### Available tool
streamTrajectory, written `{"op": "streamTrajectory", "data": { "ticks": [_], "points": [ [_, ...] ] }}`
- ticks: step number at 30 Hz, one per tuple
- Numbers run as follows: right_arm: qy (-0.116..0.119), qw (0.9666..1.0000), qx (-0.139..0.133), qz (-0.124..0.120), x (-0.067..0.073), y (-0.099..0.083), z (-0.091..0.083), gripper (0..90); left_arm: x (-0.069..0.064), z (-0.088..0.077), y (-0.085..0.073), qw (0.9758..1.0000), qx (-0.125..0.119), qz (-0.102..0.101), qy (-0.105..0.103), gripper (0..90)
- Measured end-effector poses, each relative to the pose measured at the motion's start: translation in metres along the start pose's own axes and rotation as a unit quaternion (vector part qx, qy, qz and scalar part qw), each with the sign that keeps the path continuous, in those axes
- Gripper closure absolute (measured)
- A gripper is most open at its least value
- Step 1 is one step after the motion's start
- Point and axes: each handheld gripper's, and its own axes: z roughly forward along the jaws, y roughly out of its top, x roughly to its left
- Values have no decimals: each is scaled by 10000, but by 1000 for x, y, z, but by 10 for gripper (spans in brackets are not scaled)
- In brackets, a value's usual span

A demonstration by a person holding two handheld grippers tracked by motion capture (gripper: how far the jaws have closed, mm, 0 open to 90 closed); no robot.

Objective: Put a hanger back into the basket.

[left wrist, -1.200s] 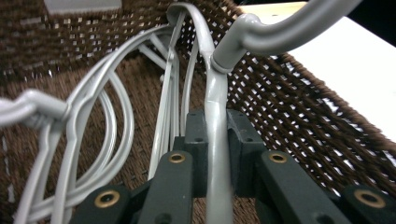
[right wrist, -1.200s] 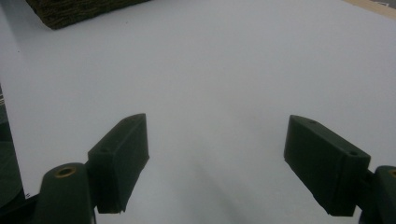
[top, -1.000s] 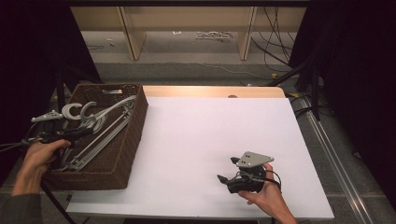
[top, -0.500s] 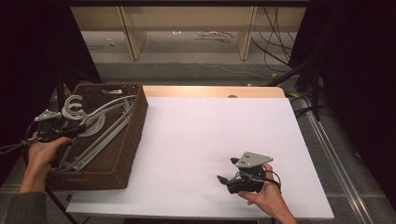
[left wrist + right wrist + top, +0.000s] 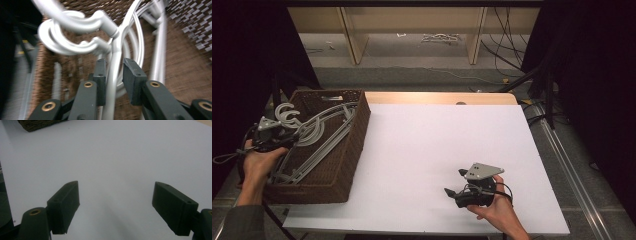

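Right gripper (image 5: 453,192) rests low on the white counter (image 5: 437,150), jaws spread wide, nothing between them. Left gripper (image 5: 113,75) reaches into the brown wicker basket (image 5: 354,145) at the counter's left edge, jaws straddling the neck of a silver hanger (image 5: 115,50); contact on both pads unclear. Judged step: grasping a hanger. Next calls for closing firmly, then lifting it free of the other tangled hangers (image 5: 317,145).

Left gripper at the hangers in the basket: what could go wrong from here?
1. The left gripper straddles one silver hanger's neck with a gap on one side; it may slip.
2. The hangers lie interlocked in the wicker basket, so lifting one could drag others out.
3. The hooks may snag the rim.
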Motion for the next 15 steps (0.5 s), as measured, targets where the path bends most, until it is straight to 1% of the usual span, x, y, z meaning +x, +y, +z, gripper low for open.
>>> {"op": "streamTrajectory", "data": {
  "ticks": [1, 3, 4, 6, 7, 8, 9, 10, 11, 12, 13, 15],
  "points": [
    [2, 10000, 6, -11, 0, 0, 0, 229, -1, 2, -1, 10000, -8, 12, 74, 720],
    [-1, 10000, 0, 1, 0, 0, 0, 229, 0, 3, -2, 10000, 36, 15, 88, 717],
    [2, 10000, 0, 0, 0, 0, 0, 229, 1, 3, -2, 9999, 17, -55, 85, 713],
    [-3, 10000, 9, -6, 0, 0, 0, 230, 1, 4, -2, 9998, 99, 76, 178, 706],
    [12, 10000, 21, -3, 0, 0, 1, 229, 0, 5, -3, 9991, 258, 222, 257, 687],
    [11, 10000, 20, 7, 0, 0, 1, 229, -1, 6, -3, 9990, 268, 236, 285, 675],
    [17, 10000, 23, 9, 0, 0, 1, 230, -1, 7, -4, 9993, 230, 203, 232, 667],
    [4, 10000, 15, 0, 0, 0, 1, 230, 0, 6, -4, 9992, 252, 190, 225, 662],
    [5, 10000, 14, -20, 0, 0, 1, 230, 1, 5, -4, 9995, 209, 135, 208, 659],
    [2, 10000, 9, -20, 0, 0, 1, 230, 1, 4, -3, 9995, 201, 127, 191, 659],
    [14, 10000, 14, -3, 0, 0, 0, 230, 1, 3, -2, 9997, 132, 78, 202, 656],
    [20, 10000, 14, 0, 0, 0, 0, 229, 1, 2, -1, 9997, 131, 87, 212, 640]
  ]
}}
